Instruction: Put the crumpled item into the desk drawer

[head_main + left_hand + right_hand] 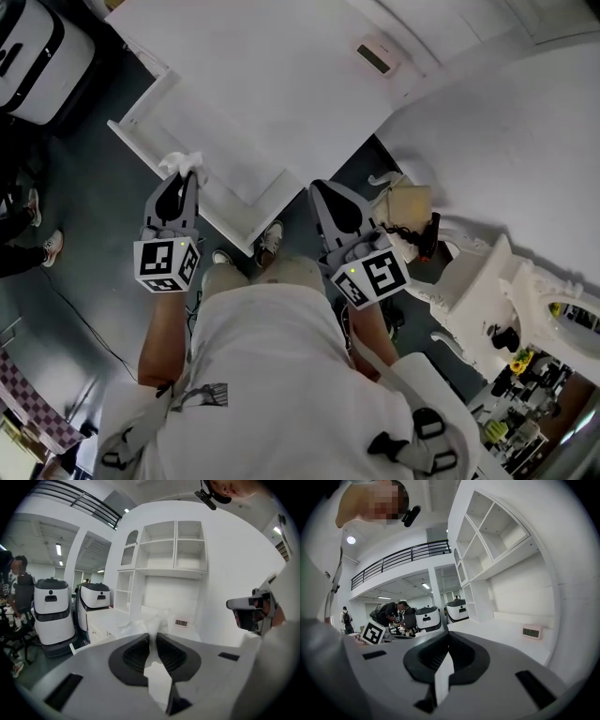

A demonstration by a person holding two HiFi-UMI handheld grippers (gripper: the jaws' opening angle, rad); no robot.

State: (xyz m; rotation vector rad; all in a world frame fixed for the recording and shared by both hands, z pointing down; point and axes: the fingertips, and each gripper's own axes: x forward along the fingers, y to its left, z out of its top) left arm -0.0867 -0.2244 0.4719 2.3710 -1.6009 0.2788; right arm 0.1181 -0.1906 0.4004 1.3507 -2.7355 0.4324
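Grips a crumpled white paper tissue [181, 163] in the left grey plastic tongs [186, 178], jaws clenched on it, with the wad bulging out past the tips and a strip trailing back between the pads. Holds that wad just ahead of the left tips, at the near rim of the open white desk drawer [223, 221]; seems to sit above the rim rather than inside, though hard to judge from overhead. Carries nothing in the right grey plastic tongs [449, 637], jaws pressed together and empty, roughly level with the left pair and well to its right, tips beside the drawer's near corner. Shows, far ahead of the right tips on the desk top, a small white digital clock [373, 58]. Shows, off to the left of the left tongs, two white wheeled machines [52, 609] with dark bands, and straight ahead a white open shelf unit [173, 545].
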